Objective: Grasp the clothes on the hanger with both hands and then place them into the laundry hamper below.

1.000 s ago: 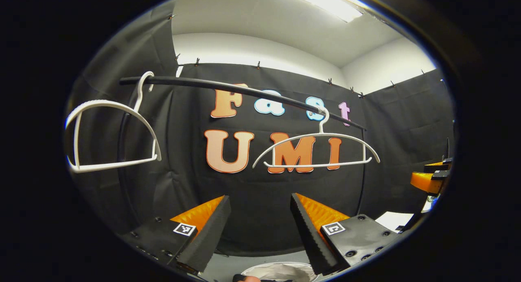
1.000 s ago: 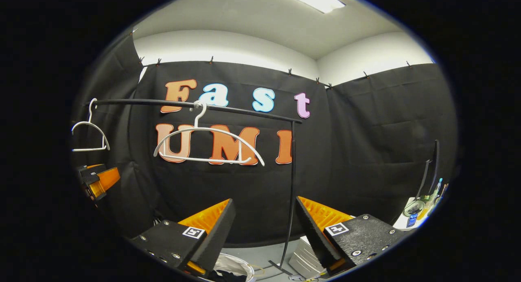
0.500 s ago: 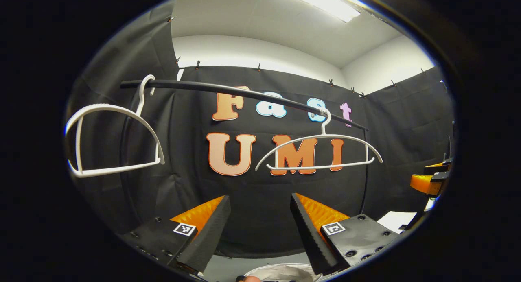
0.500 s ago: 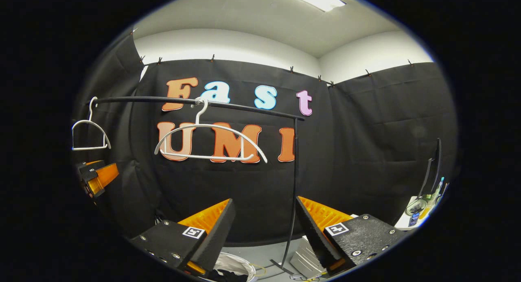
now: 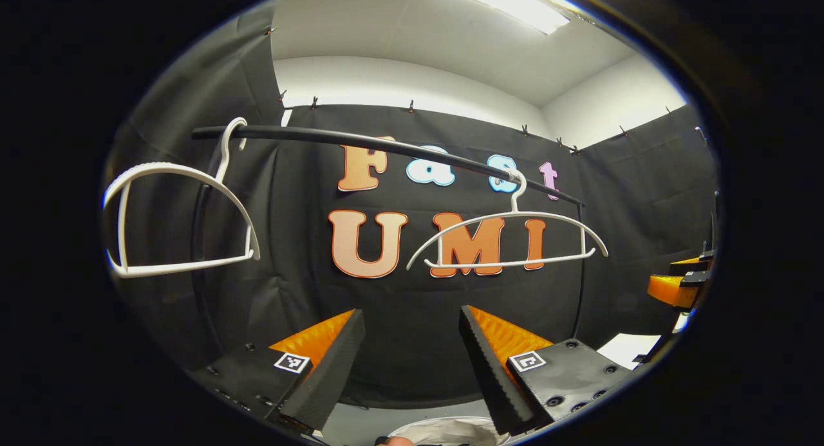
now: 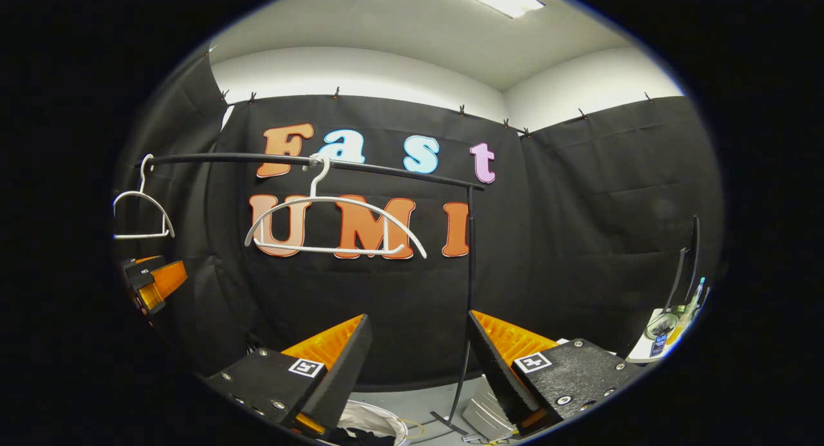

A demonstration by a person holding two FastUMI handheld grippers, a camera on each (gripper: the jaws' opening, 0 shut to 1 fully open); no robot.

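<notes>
Two bare white hangers hang on the black rail (image 5: 360, 140): one close by at the left (image 5: 187, 264) and one farther right (image 5: 508, 264). No clothes hang on either. My left gripper (image 5: 412, 362) is open and empty, held below the rail. The white hamper rim (image 5: 444, 425) shows under its fingers. The right gripper view shows the same hangers, the nearer (image 6: 328, 249) and the far left one (image 6: 143, 237). My right gripper (image 6: 418, 369) is also open and empty. The hamper (image 6: 370, 417) below it holds dark cloth (image 6: 360, 438). Each gripper shows at the other view's edge (image 5: 676, 285) (image 6: 151, 282).
The rail's black upright pole (image 6: 468, 291) stands just behind my right gripper, its foot on the grey floor. A ribbed pale box (image 6: 479, 410) lies beside that foot. A small table with bottles (image 6: 669, 324) stands at the far right.
Both views have drifted very slightly, so the hangers sit a touch lower and to the right. The farther hanger sways a little. Both grippers stay open.
</notes>
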